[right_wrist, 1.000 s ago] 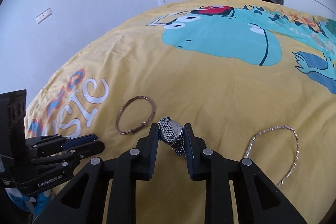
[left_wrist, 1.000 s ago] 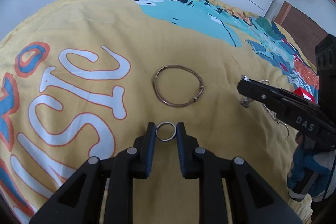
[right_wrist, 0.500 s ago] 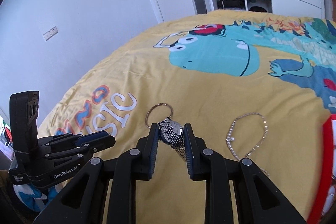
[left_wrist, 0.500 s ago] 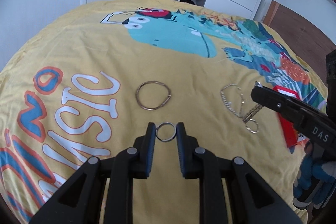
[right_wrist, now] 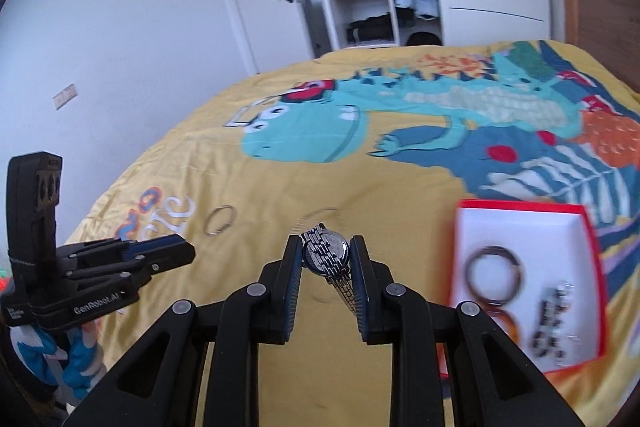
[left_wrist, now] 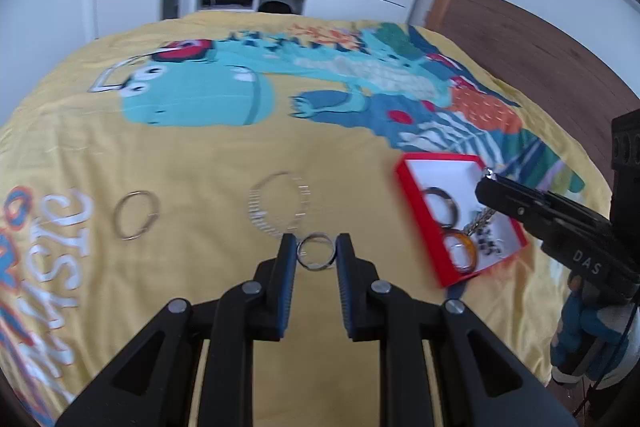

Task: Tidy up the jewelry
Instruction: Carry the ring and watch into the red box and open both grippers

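Yellow bedspread (left_wrist: 224, 147) with dinosaur print carries everything. Red-rimmed box (left_wrist: 420, 195) with white floor lies near its right edge, the likely collection point: a dark bangle (right_wrist: 494, 273), an amber ring (left_wrist: 460, 251) and a bead string (right_wrist: 554, 319) already sit inside. Loose on the cover, toward the left edge: a thin bracelet (left_wrist: 134, 215); mid-bed, a pale chain (left_wrist: 278, 205), blurred.

Right gripper (right_wrist: 326, 259), raised and level, is clamped on a steel watch (right_wrist: 326, 255), strap hanging; in the left view its tip hangs over the box, probably to drop.

Left gripper (left_wrist: 316, 251), held low over the cover, pinches a small silver ring (left_wrist: 316, 251) edgewise, likely next for the box.
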`<state>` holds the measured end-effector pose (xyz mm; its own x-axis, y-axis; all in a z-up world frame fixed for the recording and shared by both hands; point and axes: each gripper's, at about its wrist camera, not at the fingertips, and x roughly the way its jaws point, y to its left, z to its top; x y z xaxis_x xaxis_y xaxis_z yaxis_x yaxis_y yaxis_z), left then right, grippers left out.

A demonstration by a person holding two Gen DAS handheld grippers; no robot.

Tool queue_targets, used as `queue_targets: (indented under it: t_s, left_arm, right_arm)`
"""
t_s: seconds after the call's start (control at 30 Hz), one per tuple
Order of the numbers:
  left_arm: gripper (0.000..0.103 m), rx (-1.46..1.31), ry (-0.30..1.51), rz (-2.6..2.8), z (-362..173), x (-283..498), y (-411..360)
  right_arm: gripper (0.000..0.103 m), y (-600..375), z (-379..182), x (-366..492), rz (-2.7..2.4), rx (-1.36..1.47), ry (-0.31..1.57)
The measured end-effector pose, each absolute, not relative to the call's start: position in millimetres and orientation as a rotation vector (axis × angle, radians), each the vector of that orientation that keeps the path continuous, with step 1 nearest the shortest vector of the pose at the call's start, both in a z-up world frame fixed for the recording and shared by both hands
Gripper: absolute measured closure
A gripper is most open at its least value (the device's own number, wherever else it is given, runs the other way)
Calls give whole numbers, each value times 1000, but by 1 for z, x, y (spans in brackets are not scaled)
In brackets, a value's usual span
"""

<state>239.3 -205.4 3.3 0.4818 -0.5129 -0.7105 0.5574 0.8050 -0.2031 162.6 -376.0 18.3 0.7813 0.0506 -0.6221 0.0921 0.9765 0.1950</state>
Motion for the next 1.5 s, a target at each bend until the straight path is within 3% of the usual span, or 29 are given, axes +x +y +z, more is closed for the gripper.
queue_targets:
  t_s: [0.33,0.57,0.93,1.33,1.43,1.5]
  left_arm:
    - [85,158,896,-807,-24,235,-370]
    - [85,254,941,-789,-65,255,-442]
    - [84,380,969,-776,-114,258,-479]
    - [84,431,907,-773,-121,247,-486]
    - [84,423,918,-775,-121,249,-485]
    - [83,426,914,-767,-119,249,-485]
  right_arm:
    - [79,-515,-19,148,-214,266,744]
    - [79,-576,-57,174,-254,324,807]
    - [79,-593,-102,210,-249,282,950]
    - [80,-583,-112,210,-244,128,967]
    - [75,-582,-112,210,-241,107,971]
    - [65,-583,-112,207,-232,107,971]
